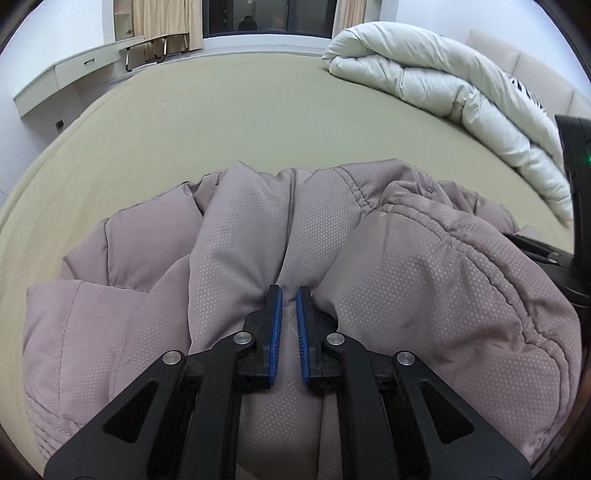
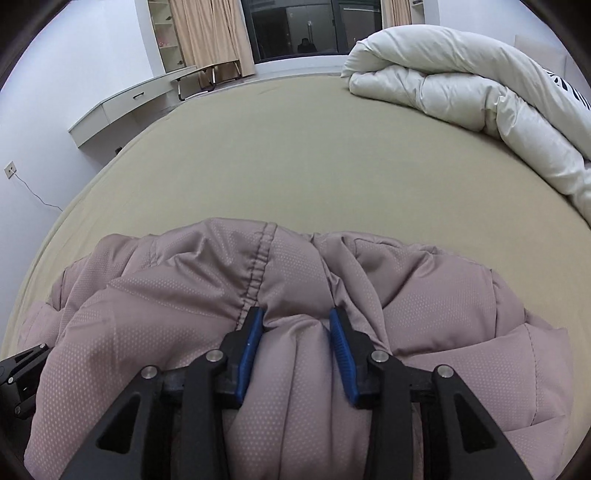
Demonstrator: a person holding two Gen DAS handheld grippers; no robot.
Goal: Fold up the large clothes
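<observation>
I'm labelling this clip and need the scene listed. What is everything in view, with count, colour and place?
padded jacket: one, dusty pink, bunched on the near part of the bed, gripped at two spots.
bed: one, olive-beige sheet, filling the middle of both views.
duvet: one, off-white, rolled at the far right of the bed.
desk: one, pale grey, along the left wall.
folding table: one, pale top with dark legs, beyond the bed's far left corner.
curtains: beige, on both sides of the window.
window: one, dark, on the far wall.
left tongs: black with blue pads, pinched on a thin fold of jacket.
right tongs: black with blue pads, clamped on a thick roll of jacket.
</observation>
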